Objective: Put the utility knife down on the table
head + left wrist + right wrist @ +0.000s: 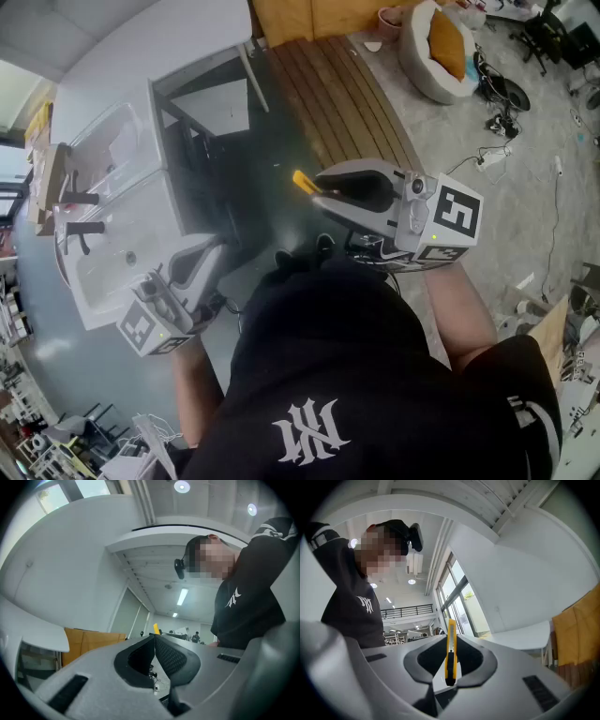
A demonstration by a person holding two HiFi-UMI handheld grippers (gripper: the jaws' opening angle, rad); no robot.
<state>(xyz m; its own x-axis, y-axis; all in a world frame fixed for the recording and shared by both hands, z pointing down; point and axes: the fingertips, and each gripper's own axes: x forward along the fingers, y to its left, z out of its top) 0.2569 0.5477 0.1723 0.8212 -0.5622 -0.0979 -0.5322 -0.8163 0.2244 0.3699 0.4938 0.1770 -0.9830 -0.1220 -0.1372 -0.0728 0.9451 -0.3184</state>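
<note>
My right gripper (pixel 317 190) is shut on a yellow utility knife (pixel 304 181); its yellow tip sticks out past the jaws over the dark floor. In the right gripper view the utility knife (pixel 450 651) stands upright, pinched between the two dark pads, and the right gripper (pixel 451 639) points up at the ceiling and windows. My left gripper (pixel 217 249) hangs low at the left near the white table (pixel 112 56). The left gripper (pixel 154 639) has its jaws closed together with nothing between them.
A white table with a clear plastic box (pixel 112 155) stands at the left. Wooden slats (pixel 342 103) run across the floor ahead, with a round pet bed (pixel 436 47) and cables (pixel 497 122) beyond. The person's black shirt (pixel 375 375) fills the lower view.
</note>
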